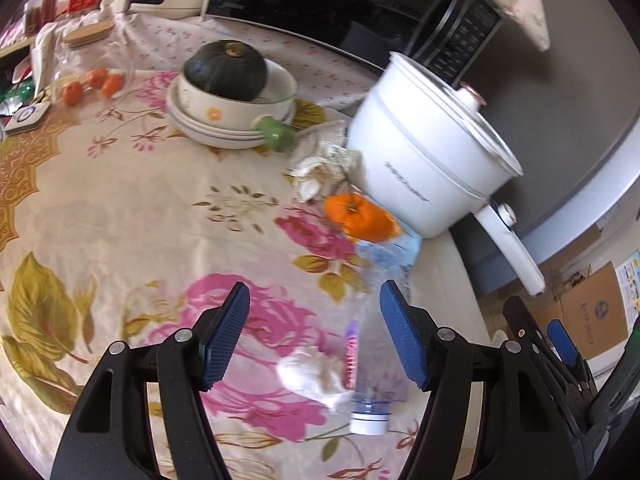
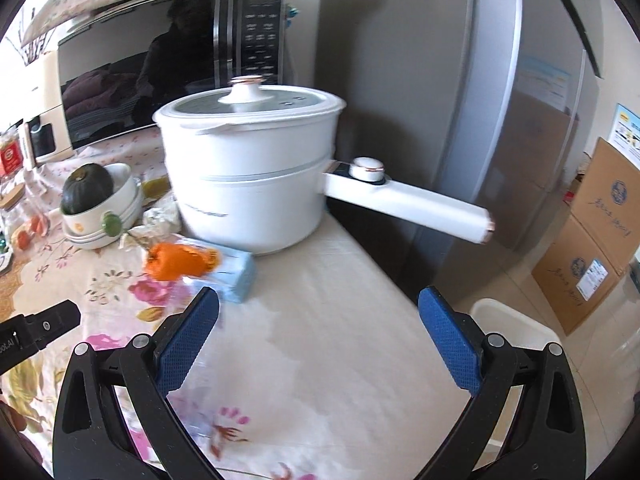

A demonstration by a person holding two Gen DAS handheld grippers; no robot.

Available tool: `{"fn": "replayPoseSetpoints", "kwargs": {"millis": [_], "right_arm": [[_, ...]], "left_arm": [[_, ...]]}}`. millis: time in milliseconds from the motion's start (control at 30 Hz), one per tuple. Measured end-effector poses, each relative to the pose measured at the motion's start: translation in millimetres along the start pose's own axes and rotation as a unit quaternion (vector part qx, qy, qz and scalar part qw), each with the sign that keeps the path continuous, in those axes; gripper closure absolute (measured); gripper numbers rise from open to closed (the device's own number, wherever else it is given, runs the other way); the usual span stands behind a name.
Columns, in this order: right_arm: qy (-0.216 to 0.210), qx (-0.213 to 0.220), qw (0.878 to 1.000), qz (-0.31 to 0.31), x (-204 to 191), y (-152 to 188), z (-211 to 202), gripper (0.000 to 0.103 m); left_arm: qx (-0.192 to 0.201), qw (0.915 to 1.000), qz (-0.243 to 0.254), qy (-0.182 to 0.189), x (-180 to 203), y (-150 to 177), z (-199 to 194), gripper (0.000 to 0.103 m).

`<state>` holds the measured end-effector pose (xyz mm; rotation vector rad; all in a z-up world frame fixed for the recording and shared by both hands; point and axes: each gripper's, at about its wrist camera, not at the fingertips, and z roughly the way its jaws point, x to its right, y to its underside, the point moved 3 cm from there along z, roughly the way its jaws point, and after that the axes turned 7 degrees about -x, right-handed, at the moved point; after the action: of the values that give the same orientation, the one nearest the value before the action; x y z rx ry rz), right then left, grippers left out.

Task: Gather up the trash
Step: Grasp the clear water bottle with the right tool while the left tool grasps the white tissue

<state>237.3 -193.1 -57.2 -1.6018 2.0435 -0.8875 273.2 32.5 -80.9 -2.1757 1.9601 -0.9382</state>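
A clear plastic bottle (image 1: 370, 364) with a white cap lies on the flowered tablecloth (image 1: 120, 220) between the wide-open left gripper's (image 1: 316, 336) pads, a crumpled tissue (image 1: 316, 376) touching it. Its body is blurred. The right gripper (image 2: 320, 344) is also spread wide, empty.

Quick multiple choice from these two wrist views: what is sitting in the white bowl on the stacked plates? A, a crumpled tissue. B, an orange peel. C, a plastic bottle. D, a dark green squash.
D: a dark green squash with a tan stem fills the white bowl; the orange peel, plastic bottle and crumpled tissue all lie on the floral tablecloth.
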Motion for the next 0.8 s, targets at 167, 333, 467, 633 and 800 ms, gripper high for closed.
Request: {"fn": "replayPoseSetpoints", "kwargs": {"millis": [167, 333, 467, 633, 800], "right_arm": [[-0.038, -0.051, 0.998, -0.020, -30.0, 4.4, 16.5, 0.007], [-0.066, -0.095, 0.992, -0.040, -56.2, 11.9, 31.9, 0.007], [-0.087, -0.131, 0.987, -0.044, -73.1, 17.3, 48.2, 0.007], [-0.120, -0.176, 0.977, -0.031, -88.5, 24.0, 69.7, 0.007], [-0.142, -0.205, 0.968, -0.009, -88.8, 31.0, 85.4, 0.029]], "left_arm": [[0.004, 0.9997, -0.024, -0.004, -24.5, -8.3, -6.6, 0.037], [0.012, 0.9988, -0.046, -0.005, -44.7, -17.3, -14.2, 0.037], [0.013, 0.9983, -0.056, -0.010, -58.1, -19.9, -17.6, 0.037], [0.008, 0.9978, -0.063, -0.018, -72.3, -21.3, -18.5, 0.037], [-0.017, 0.9971, -0.071, -0.022, -77.0, -20.5, -11.6, 0.037]]}}
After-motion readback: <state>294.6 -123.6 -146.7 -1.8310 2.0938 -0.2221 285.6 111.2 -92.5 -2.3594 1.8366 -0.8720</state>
